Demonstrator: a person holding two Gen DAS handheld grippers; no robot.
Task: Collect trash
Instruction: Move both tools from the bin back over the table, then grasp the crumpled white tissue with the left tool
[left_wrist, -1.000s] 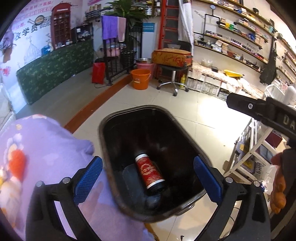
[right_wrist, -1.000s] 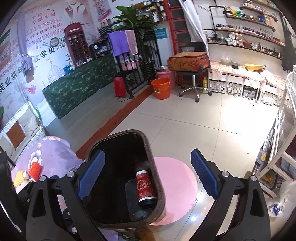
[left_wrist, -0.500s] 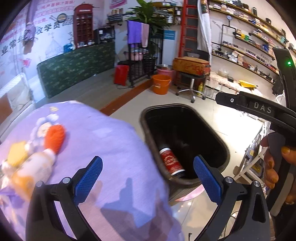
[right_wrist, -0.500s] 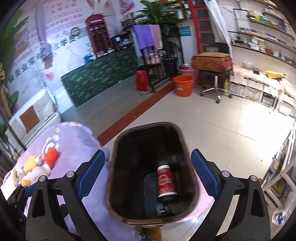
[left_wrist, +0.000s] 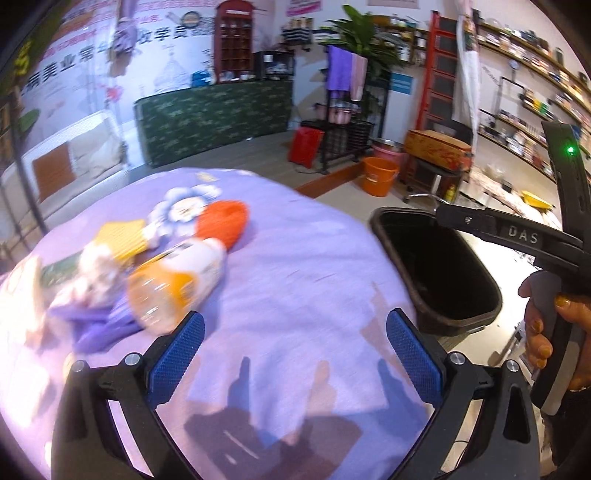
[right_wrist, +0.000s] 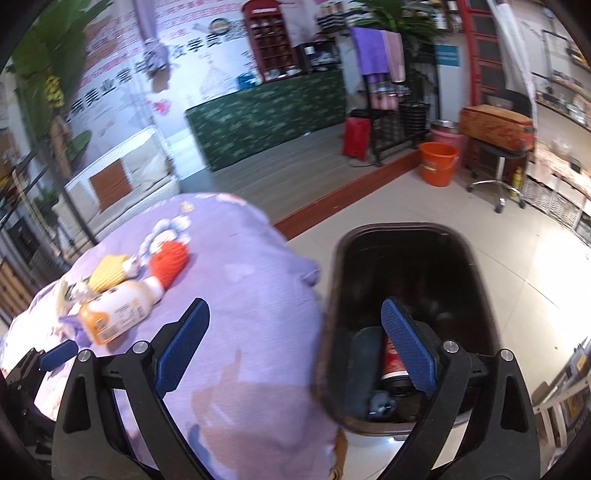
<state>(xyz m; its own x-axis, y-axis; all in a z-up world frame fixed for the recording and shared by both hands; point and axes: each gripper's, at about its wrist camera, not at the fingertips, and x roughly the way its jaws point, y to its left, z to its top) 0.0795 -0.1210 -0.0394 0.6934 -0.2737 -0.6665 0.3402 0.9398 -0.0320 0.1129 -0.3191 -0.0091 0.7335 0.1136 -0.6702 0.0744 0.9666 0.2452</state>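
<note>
A black trash bin (right_wrist: 413, 266) stands on the floor right of a table with a purple cloth (left_wrist: 295, 280); it also shows in the left wrist view (left_wrist: 443, 280). A red can (right_wrist: 391, 360) lies inside it. On the cloth lie an orange-and-white plastic bottle (left_wrist: 177, 280), a yellow wrapper (left_wrist: 122, 236) and crumpled white trash (left_wrist: 96, 269); the bottle also shows in the right wrist view (right_wrist: 114, 310). My left gripper (left_wrist: 295, 354) is open and empty over the cloth, right of the bottle. My right gripper (right_wrist: 295, 343) is open and empty, straddling the cloth's edge and the bin.
An orange bucket (right_wrist: 437, 162), a stool carrying a suitcase (right_wrist: 496, 125) and a metal rack (right_wrist: 384, 110) stand on the tiled floor beyond the bin. A green-covered counter (right_wrist: 269, 110) runs along the back wall. Shelves (left_wrist: 524, 103) line the right wall.
Both grippers swung left from over the bin toward the table. The bottle and other trash on the cloth came into view. Both stayed open.
</note>
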